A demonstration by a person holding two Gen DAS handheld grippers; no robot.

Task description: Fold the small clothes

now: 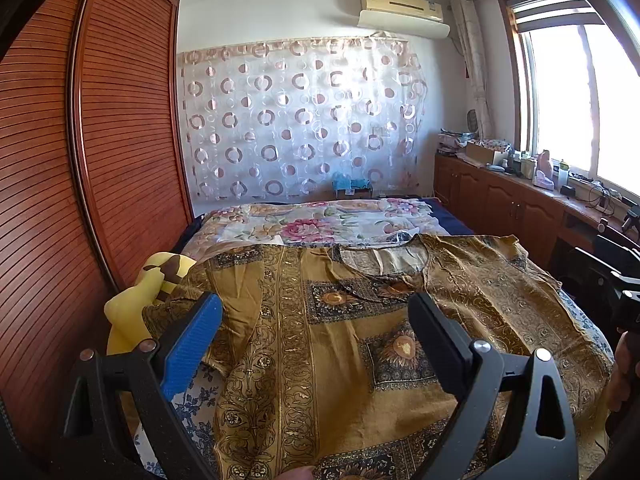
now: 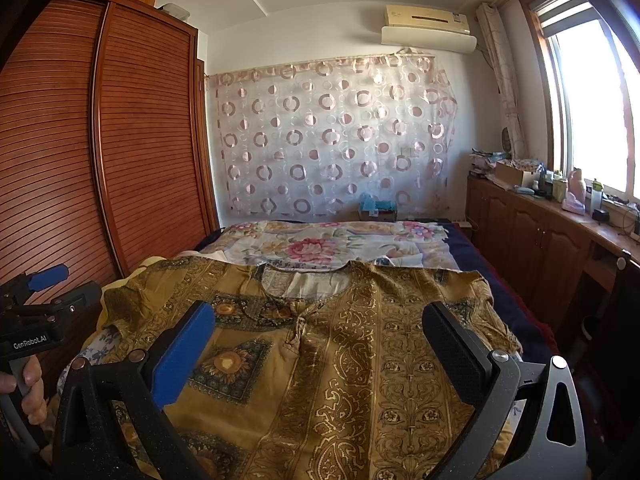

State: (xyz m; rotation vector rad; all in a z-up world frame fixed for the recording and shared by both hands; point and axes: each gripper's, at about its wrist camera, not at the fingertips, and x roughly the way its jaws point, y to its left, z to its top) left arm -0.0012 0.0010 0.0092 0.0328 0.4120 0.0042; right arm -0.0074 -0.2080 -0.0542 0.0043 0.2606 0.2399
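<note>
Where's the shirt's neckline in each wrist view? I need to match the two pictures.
Left wrist: neckline sits right of centre, above the right tong finger.
Right wrist: neckline sits near centre, between the tong fingers and above them.
Shared landmark: the pink flower on the bedspread, just beyond the neckline.

One mustard-gold patterned short-sleeved top [image 2: 340, 360] lies spread on the one bed [image 2: 472, 248]. Beyond the top lies one white floral quilt with pink blooms [image 2: 320, 246]. To the left of the top sits one yellow plush toy with brown patches [image 1: 156, 284]. Over the top hang two black two-finger grippers with blue pads: one left gripper [image 1: 316, 316], one right gripper [image 2: 320, 324]. Above the bed hangs one cream wall air conditioner [image 2: 428, 26] and one sheer circle-patterned curtain [image 2: 332, 136].
</note>
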